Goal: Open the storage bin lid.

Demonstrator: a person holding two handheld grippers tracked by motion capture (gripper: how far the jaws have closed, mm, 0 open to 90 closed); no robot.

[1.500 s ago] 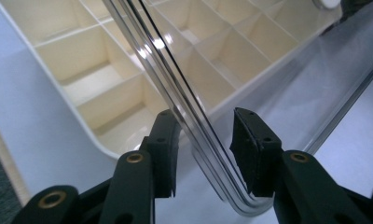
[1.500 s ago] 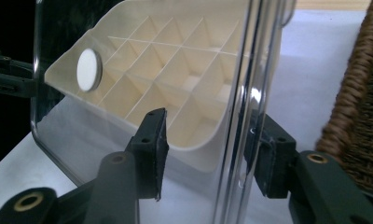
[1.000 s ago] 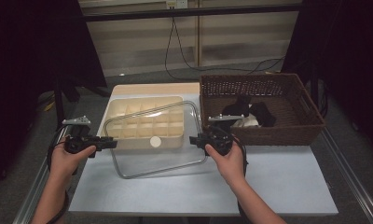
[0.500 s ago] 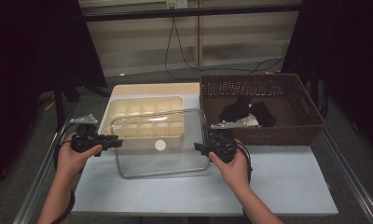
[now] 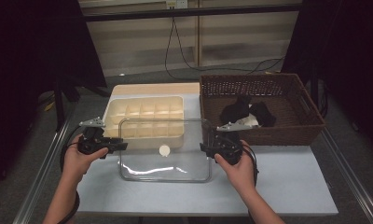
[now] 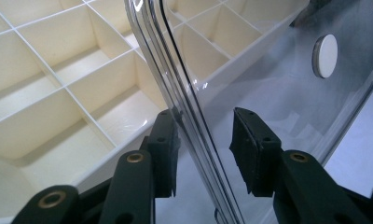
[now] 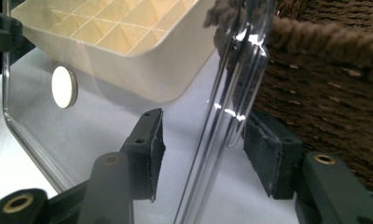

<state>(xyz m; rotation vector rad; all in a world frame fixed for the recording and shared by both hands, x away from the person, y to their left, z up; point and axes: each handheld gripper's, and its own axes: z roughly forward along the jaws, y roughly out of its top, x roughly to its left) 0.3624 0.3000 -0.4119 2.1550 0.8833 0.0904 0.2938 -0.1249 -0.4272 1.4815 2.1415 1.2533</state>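
A clear plastic lid (image 5: 175, 163) with a white round disc (image 5: 164, 150) lies across the front of a cream compartment tray (image 5: 145, 109) and the table before it. My left gripper (image 5: 119, 143) is at the lid's left edge. In the left gripper view, my left gripper (image 6: 205, 116) stands open astride the lid (image 6: 287, 93) rim; one pad is at the rim, the other apart. My right gripper (image 5: 204, 148) is at the right edge. Its jaws have just been opening, and my right gripper (image 7: 204, 116) straddles the lid (image 7: 105, 121) rim with both pads off it.
A brown wicker basket (image 5: 264, 81) stands at the right, close to my right gripper, with black items (image 5: 238, 111) and a pale one inside. The tray (image 6: 58, 93) has several empty compartments. The grey table (image 5: 287, 177) has room at the front right.
The lid has come slightly down and toward the near side of the table, with both hands following. The right gripper's jaws stand wider than before.
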